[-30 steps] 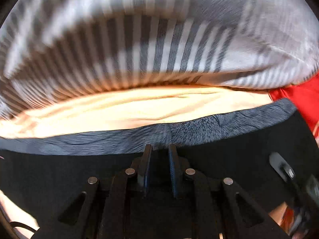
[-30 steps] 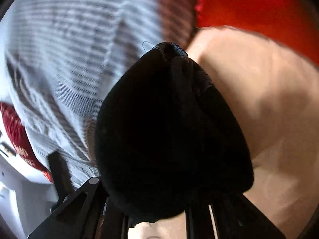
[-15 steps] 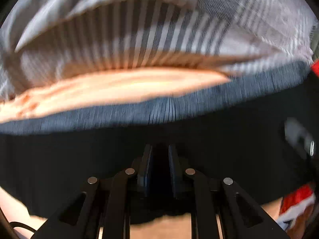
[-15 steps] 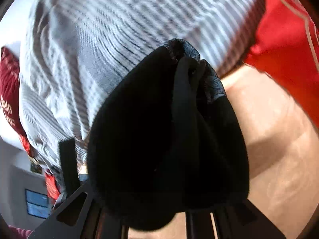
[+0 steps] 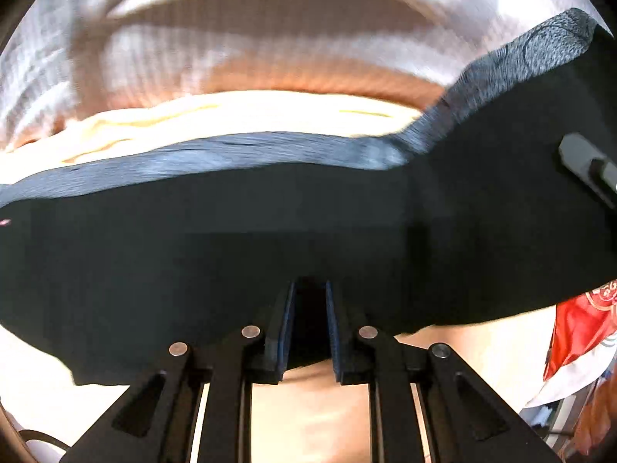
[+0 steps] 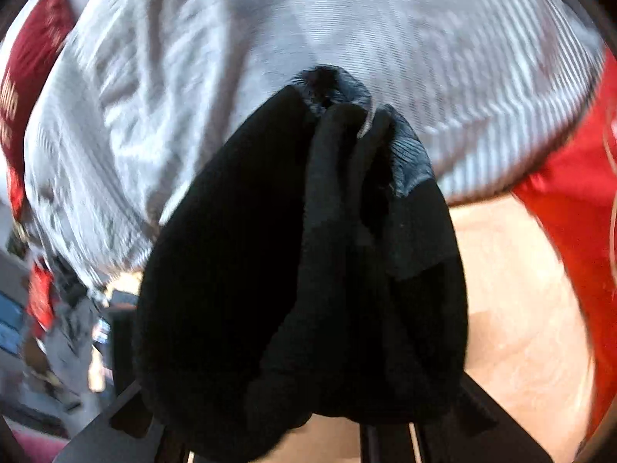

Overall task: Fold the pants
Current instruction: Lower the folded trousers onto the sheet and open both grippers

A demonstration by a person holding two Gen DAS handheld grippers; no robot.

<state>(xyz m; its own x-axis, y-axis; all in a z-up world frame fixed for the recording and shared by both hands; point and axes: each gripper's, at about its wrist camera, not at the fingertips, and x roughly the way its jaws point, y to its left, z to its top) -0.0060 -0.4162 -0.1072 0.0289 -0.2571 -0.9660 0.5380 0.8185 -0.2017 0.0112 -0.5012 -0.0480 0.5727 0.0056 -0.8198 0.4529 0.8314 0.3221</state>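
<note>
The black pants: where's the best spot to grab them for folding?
Along the grey waistband edge, gripped from the outer ends. The left gripper already pinches the black pants there, and the right gripper's jaws are buried in a bunched end, so the cloth hangs between them.

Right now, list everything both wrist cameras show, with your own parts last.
black fabric pants with a grey ribbed waistband: one, black and grey, stretched across the left wrist view and bunched in the middle of the right wrist view.
grey-and-white striped cloth: one, behind the pants, across the top of both views.
pale peach surface: one, beneath the pants.
red fabric: bright red, at the right edge of the right wrist view.
left hand-held gripper: one, black, shut on the lower edge of the pants.
right hand-held gripper: one, black, largely hidden under the bunched pants it holds.
</note>
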